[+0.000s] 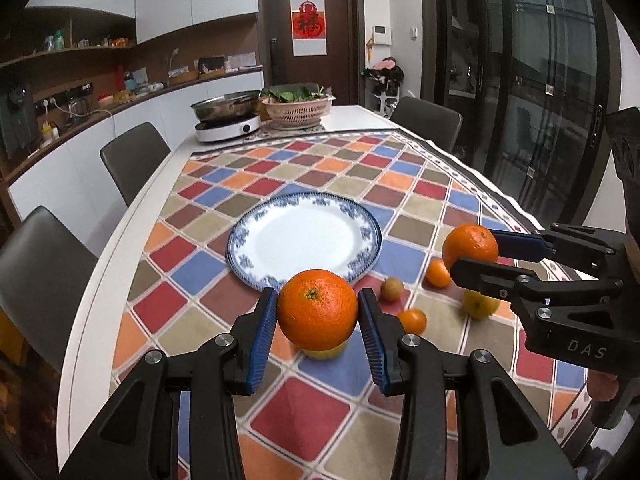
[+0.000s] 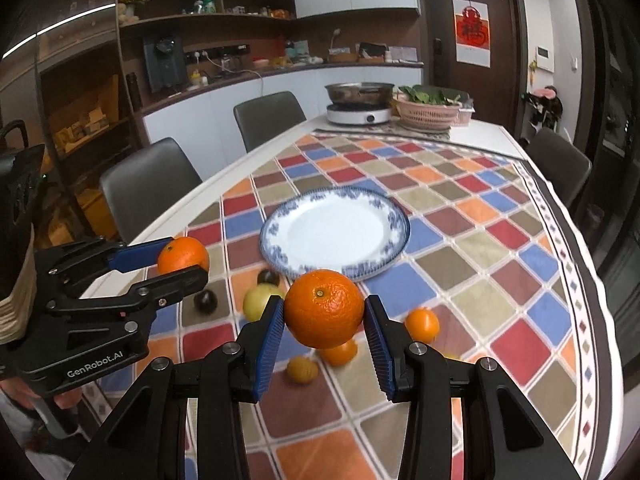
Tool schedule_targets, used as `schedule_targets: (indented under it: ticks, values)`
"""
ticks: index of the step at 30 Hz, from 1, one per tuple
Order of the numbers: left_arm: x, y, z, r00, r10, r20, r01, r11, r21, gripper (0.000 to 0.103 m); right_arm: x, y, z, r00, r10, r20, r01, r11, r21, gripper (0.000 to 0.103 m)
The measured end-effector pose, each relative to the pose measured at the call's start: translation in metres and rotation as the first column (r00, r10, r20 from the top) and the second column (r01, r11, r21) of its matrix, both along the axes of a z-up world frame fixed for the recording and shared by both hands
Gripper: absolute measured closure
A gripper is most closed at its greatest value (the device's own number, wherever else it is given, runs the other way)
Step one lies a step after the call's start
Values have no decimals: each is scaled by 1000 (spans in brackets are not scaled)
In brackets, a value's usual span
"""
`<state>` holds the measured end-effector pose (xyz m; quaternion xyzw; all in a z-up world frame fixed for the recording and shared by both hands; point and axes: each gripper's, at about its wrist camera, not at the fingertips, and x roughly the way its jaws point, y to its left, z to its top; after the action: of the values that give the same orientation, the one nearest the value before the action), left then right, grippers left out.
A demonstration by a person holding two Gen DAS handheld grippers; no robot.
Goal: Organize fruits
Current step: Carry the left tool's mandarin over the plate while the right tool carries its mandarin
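Orange in each grip, my left gripper and right gripper each clamp one orange just short of the plate, where a careless drop could roll it off.

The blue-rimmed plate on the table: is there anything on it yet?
Empty. The plate shows only bare white; both oranges are in grippers, other fruit on the cloth.
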<state>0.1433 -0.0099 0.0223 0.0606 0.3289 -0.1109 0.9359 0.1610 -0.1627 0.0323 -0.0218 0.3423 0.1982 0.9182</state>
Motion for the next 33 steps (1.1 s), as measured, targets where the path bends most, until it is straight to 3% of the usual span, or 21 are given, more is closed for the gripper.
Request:
schedule_targets:
  ticks: [18,23,33]
  values:
    - [86,9,22,1000,-19,-6,19,1000,0,62,85,14,30,999,33,25,-33,999,-10,61]
    - [120,13,13,999,-33,-44,33,999,3,62,118,18,25,999,33,-19,-33,999,2,61]
    - [178,16,-8,990,-80,-112,85,996,37,62,179,29,0,997,27,-76,-32,997,-68,61]
